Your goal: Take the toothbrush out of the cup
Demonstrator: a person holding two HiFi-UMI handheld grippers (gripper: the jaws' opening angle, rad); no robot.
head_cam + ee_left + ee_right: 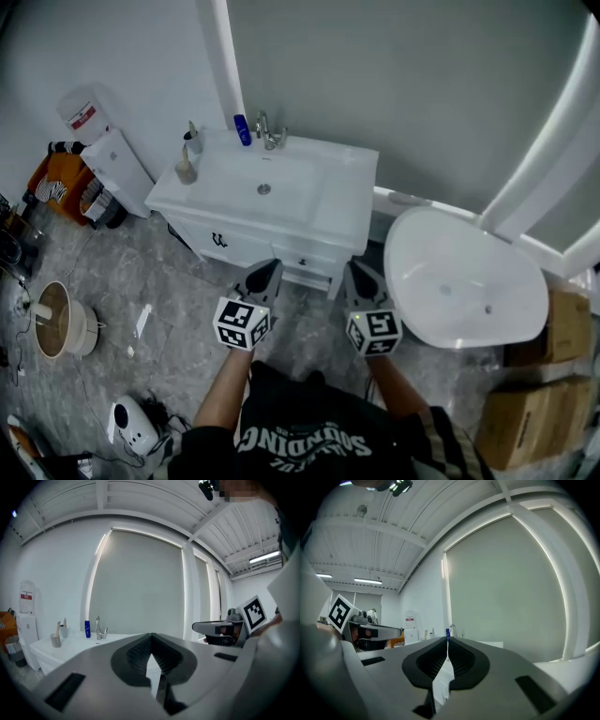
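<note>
A small grey cup (187,172) with a toothbrush (186,159) standing in it sits on the left corner of the white vanity (328,202). In the left gripper view the cup (56,640) and the toothbrush (58,629) are small and far off at the left. My left gripper (267,273) and right gripper (359,272) hover side by side in front of the vanity's cabinet, well short of the cup. Both are shut and hold nothing: the left gripper (151,637) and the right gripper (447,642) show their jaws meeting at the tip.
A second cup (192,141), a blue bottle (243,129) and a faucet (269,132) stand along the vanity's back edge. A white bathtub (464,281) lies to the right, cardboard boxes (534,412) beyond it. A water dispenser (98,141) and a bucket (61,323) are at the left.
</note>
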